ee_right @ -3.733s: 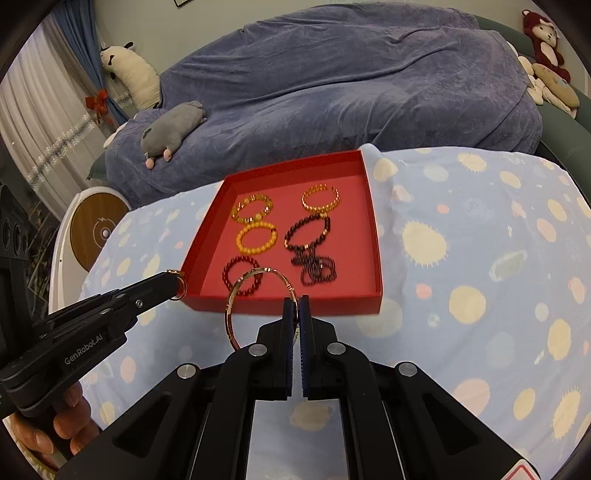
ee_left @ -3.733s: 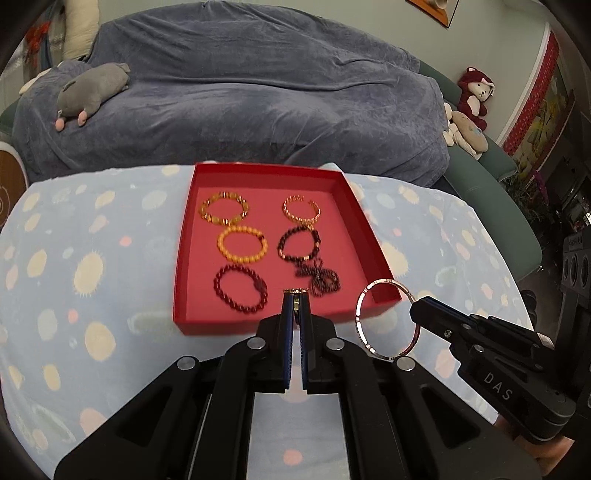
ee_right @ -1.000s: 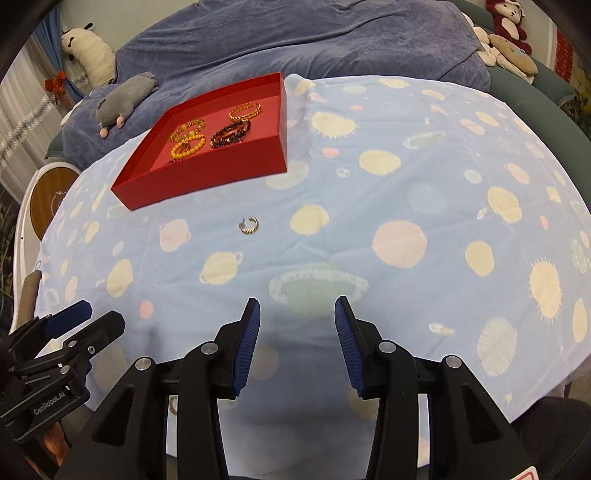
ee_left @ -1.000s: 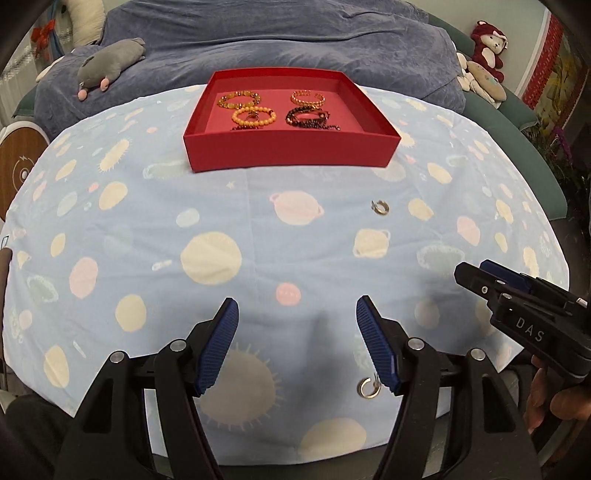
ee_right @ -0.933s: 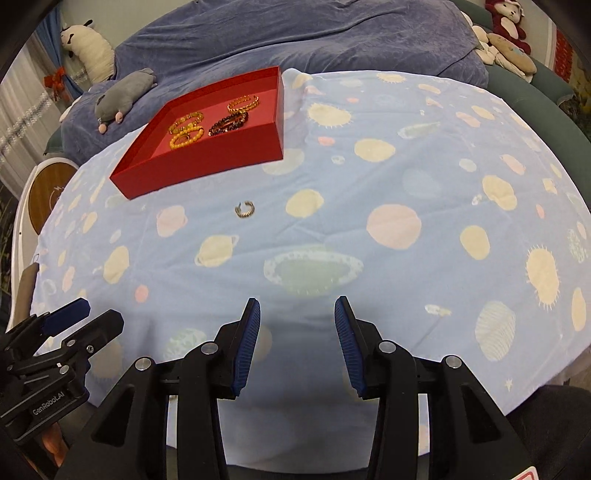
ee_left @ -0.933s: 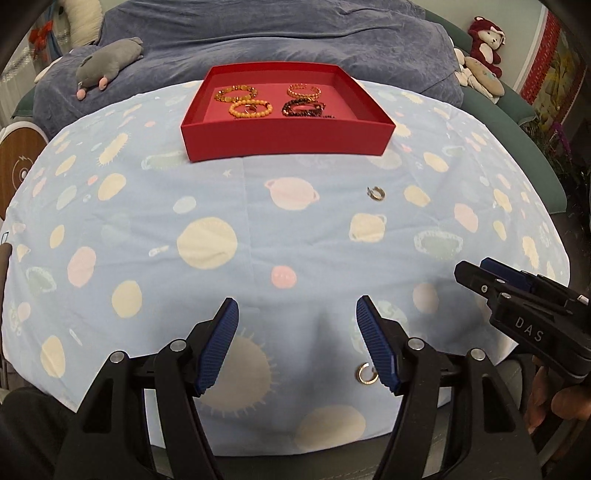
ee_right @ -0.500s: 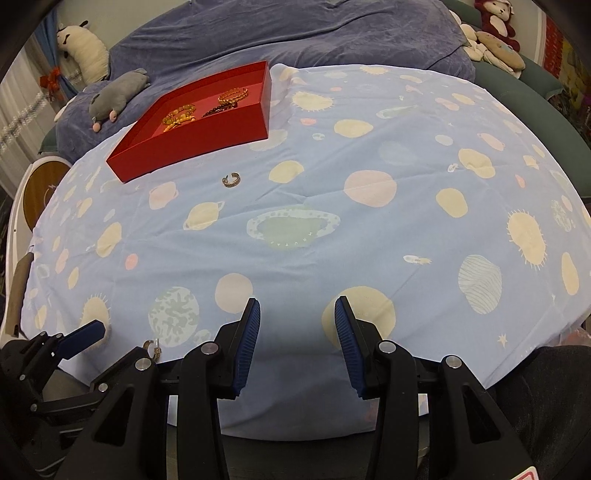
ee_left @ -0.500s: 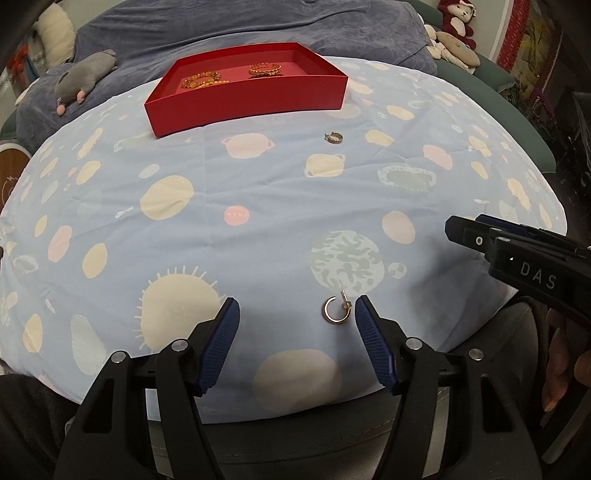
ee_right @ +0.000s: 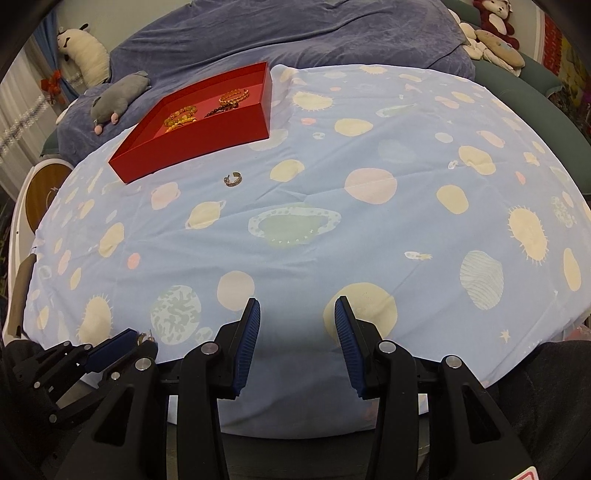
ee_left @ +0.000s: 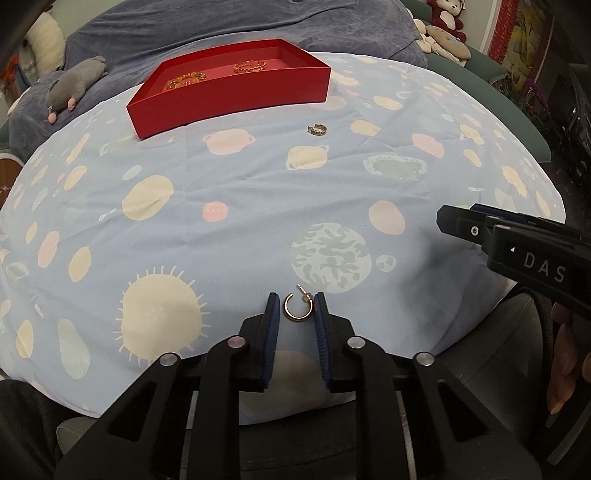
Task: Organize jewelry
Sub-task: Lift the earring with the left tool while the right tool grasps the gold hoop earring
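A small gold hoop earring (ee_left: 297, 307) lies on the blue planet-print cloth near the table's front edge. My left gripper (ee_left: 295, 308) has its blue pads on either side of the earring, almost touching it. A second small ring-shaped earring (ee_left: 318, 129) lies on the cloth near the red tray (ee_left: 236, 96), which holds several bead bracelets (ee_right: 232, 96). My right gripper (ee_right: 297, 314) is open and empty above the cloth at the front edge. In the right wrist view the left gripper (ee_right: 142, 341) shows at lower left with the earring between its tips.
A blue-grey covered sofa (ee_right: 295, 33) stands behind the table with a grey plush mouse (ee_left: 72, 88) on it. Stuffed toys (ee_right: 495, 33) sit at the far right. A round wooden stool (ee_right: 44, 192) stands at the left.
The left gripper has moved right over the gold hoop earring and narrowed its jaws around it. The right gripper has stayed open, pulled back slightly.
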Demonstrator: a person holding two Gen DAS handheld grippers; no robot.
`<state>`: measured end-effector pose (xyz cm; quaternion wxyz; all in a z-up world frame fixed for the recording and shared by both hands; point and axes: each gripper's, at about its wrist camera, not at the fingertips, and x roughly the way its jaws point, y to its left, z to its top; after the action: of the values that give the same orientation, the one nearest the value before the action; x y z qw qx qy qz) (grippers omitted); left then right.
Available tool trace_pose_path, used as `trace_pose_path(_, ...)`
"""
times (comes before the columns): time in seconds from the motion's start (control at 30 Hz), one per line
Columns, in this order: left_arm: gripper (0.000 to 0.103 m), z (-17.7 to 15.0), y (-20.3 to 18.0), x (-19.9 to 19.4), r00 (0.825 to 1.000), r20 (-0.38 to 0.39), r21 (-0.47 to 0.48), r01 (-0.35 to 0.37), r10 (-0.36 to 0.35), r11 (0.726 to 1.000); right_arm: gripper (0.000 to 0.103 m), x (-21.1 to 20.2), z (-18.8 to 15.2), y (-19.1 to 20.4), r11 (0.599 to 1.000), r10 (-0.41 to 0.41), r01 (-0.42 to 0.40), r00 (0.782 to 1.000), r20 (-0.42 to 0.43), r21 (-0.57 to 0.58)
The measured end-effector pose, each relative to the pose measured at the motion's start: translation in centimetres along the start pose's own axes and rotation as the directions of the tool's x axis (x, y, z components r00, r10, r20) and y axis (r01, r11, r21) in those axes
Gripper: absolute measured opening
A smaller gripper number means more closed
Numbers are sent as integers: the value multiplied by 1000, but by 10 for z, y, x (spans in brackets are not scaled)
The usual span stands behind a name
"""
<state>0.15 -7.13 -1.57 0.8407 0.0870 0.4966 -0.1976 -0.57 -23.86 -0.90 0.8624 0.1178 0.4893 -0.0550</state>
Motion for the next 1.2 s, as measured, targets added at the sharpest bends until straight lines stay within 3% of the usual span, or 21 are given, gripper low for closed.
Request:
trace_pose_path(0.37,16,1,17,-5,998,9,-74,57,-56,996,41,1,0,0,1000,2,-2,1000,-3,0)
trace_pose_path(0.7,16,8,41,-13,998,35,-155,48,-43,987,41,4,3,8,999,38,-38,999,-6,-8)
trace_pose_path(0.97,17,31,73,-10,999,52,-213,12,-1,977,41,29,46,26,996,86,-86,996,-13,-18)
trace_pose_path(1.2,17,51,104,1,998,56,-260,-12,28,966,41,66,91,52,994,81,-83,996,-23,-69)
